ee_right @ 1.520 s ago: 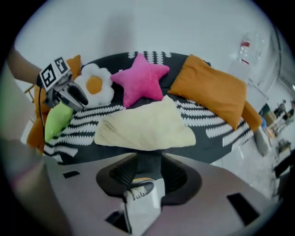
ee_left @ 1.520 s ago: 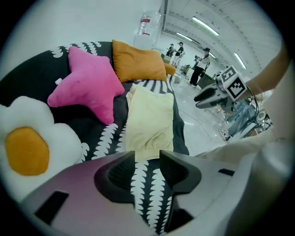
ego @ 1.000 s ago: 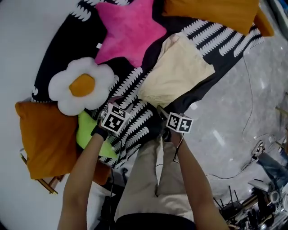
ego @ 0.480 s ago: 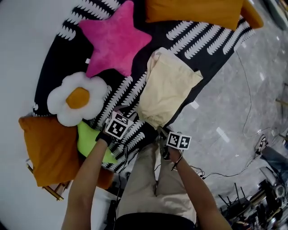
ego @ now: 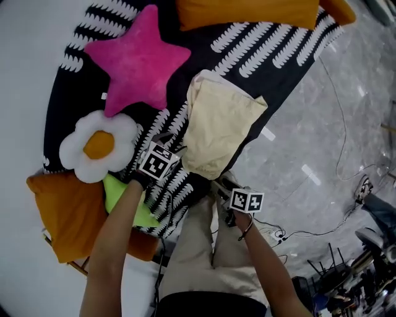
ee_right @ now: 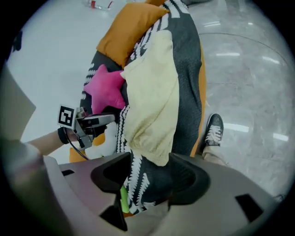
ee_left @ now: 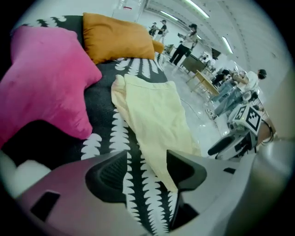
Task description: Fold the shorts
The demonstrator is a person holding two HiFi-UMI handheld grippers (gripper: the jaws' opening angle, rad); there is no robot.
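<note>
The cream shorts [ego: 218,124] lie folded flat on the black-and-white blanket [ego: 266,46], near its front edge. My left gripper [ego: 168,143] hovers at the shorts' near-left corner. In the left gripper view its jaws [ee_left: 145,173] are opening, with blanket and the shorts' [ee_left: 154,115] edge showing between them, nothing pinched. My right gripper [ego: 218,186] sits just below the shorts' near hem. Its jaws [ee_right: 150,179] are opening too, over the blanket's edge, with the shorts [ee_right: 154,97] just beyond them.
A pink star pillow [ego: 136,59], a white flower pillow [ego: 99,145], a green pillow [ego: 120,198] and orange pillows [ego: 247,11] [ego: 68,213] ring the shorts. Grey floor [ego: 322,124] with cables lies right of the blanket. The person's shoe [ee_right: 213,129] stands by the blanket's edge.
The right gripper has drawn back from the shorts' near hem toward the person. The left gripper has shifted along the near-left corner. The shorts lie released on the blanket.
</note>
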